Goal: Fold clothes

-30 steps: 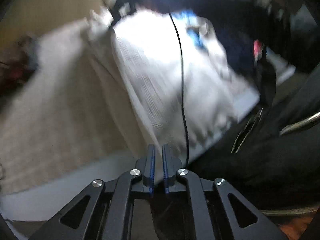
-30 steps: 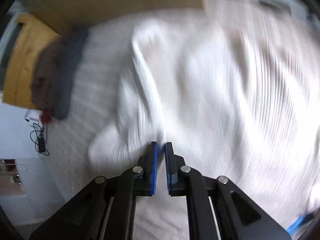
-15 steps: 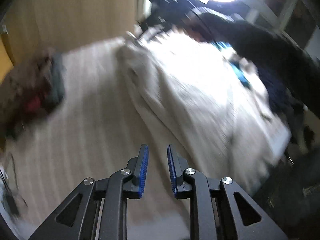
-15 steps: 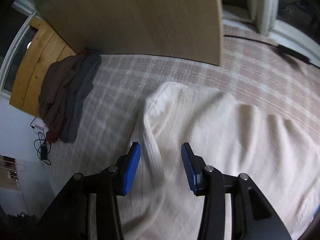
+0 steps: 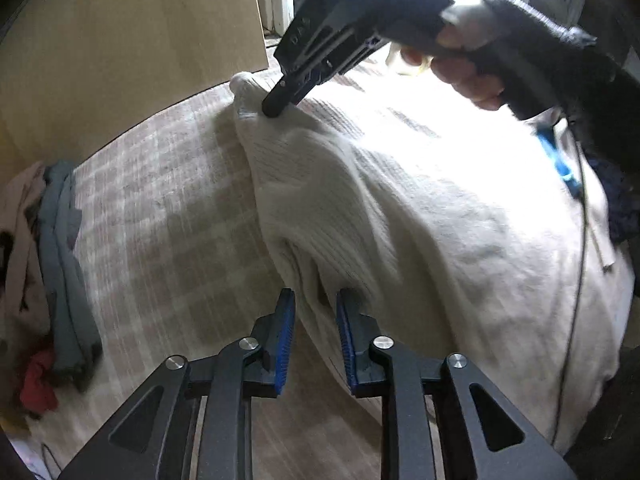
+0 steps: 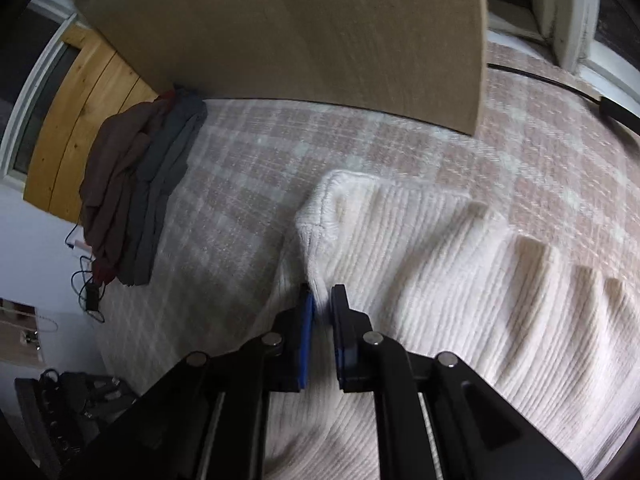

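A cream ribbed sweater [image 5: 400, 208] lies spread on a checked bedcover [image 5: 160, 220]. My left gripper [image 5: 314, 300] hovers at the sweater's near left edge. Its jaws are opening, a fold of the knit lies between them, and the pads do not press it. In the right wrist view my right gripper [image 6: 320, 292] is closing on the sweater [image 6: 440, 280] just below its far corner, and the edge is pinched between the pads. From the left wrist view, the right gripper [image 5: 276, 108] rests its tips on that corner, held by a hand [image 5: 468, 68] in a dark sleeve.
A pile of brown, grey and red clothes [image 6: 136, 184] lies at the bed's left side, also seen in the left wrist view [image 5: 60, 248]. A wooden board [image 6: 300, 32] stands behind the bed. A thin black cable [image 5: 580, 240] crosses the sweater's right side, near a blue item [image 5: 556, 160].
My left gripper swept across to the sweater's left edge and its jaws spread wider. My right gripper opened over the sweater's far corner, then closed on the edge there.
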